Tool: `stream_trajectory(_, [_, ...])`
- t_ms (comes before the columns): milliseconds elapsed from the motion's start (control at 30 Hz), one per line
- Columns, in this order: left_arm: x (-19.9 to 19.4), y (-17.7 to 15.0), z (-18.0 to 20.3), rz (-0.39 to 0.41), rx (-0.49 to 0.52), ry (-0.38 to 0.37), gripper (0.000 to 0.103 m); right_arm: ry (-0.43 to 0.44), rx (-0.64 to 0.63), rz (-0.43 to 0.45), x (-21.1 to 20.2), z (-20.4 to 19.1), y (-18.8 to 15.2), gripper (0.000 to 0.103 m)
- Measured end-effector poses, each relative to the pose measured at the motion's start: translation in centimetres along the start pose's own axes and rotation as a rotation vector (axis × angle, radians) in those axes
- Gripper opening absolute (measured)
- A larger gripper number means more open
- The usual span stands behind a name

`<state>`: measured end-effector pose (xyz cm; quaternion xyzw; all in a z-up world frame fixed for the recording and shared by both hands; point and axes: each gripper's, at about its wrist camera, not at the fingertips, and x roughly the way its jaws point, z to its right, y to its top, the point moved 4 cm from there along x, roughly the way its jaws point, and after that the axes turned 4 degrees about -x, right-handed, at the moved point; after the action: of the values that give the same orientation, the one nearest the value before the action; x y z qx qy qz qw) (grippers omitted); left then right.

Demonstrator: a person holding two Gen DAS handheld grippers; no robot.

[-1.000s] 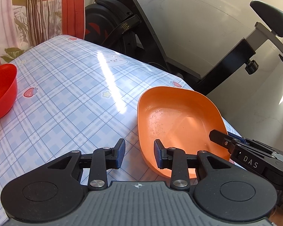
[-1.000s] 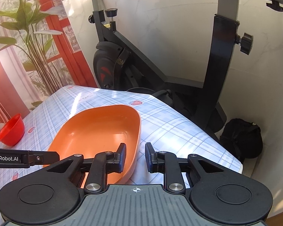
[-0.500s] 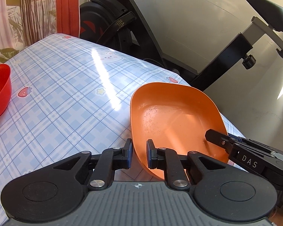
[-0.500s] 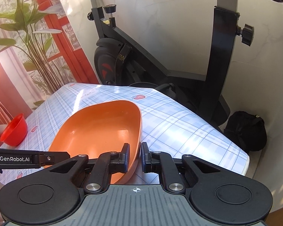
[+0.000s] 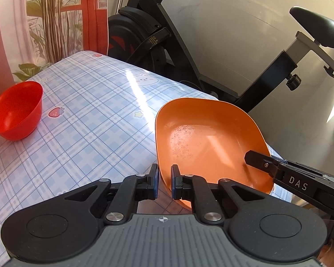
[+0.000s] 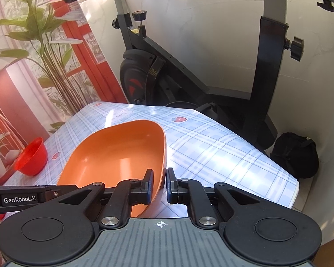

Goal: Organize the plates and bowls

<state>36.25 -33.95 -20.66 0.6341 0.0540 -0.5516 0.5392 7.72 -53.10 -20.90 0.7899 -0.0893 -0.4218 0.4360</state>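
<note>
- Orange dish [image 5: 211, 138], plain, with dark specks inside.
- Red bowl [image 5: 15, 111], plain, far left.
- Tablecloth [image 5: 82, 120]: pale blue-and-white plaid with strawberry, star and bunny motifs.
- Black exercise bike [image 6: 167, 71] with red marks, beyond the table.

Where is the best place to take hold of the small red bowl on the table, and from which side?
Take the red bowl by its rim, on the side that faces the orange plate. The bowl is upright, with a thin open rim and steep walls, so one finger can likely go inside and the other outside. That side has bare tablecloth for the approach.
</note>
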Motion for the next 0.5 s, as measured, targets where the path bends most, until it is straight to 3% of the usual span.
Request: stream_trajectory(500, [-7.3,-0.9,-2.0,0.109,-0.059,0.04,0.012,0.074,-0.014,0.029,-3.6,-4.7,1.0,0.007])
